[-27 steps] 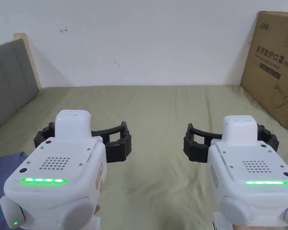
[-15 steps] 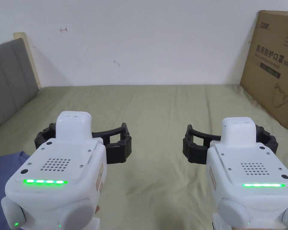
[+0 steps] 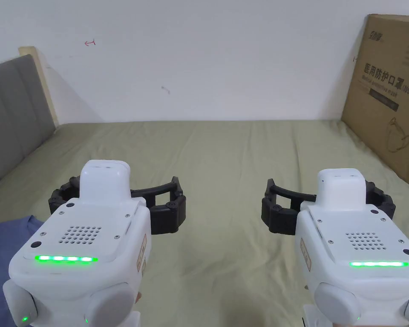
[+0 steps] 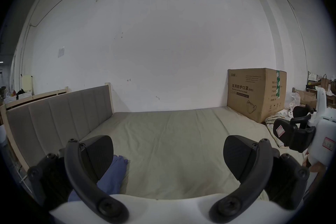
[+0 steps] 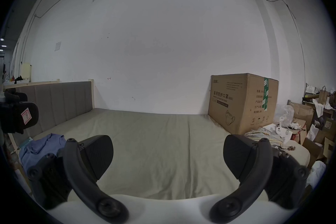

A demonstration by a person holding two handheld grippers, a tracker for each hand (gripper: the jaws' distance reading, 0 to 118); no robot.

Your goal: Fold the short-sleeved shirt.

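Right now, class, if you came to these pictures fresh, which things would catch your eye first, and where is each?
Two white handheld grippers with green light strips dominate the foreground, the left gripper and the right gripper, both open and empty above the olive-green bedsheet. A large brown cardboard box stands at the bed's far right against the white wall. A crumpled blue short-sleeved shirt lies at the bed's left edge, untouched.

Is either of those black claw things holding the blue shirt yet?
No: in the head view both the left gripper and the right gripper hang open over the green sheet, apart from the crumpled blue shirt.
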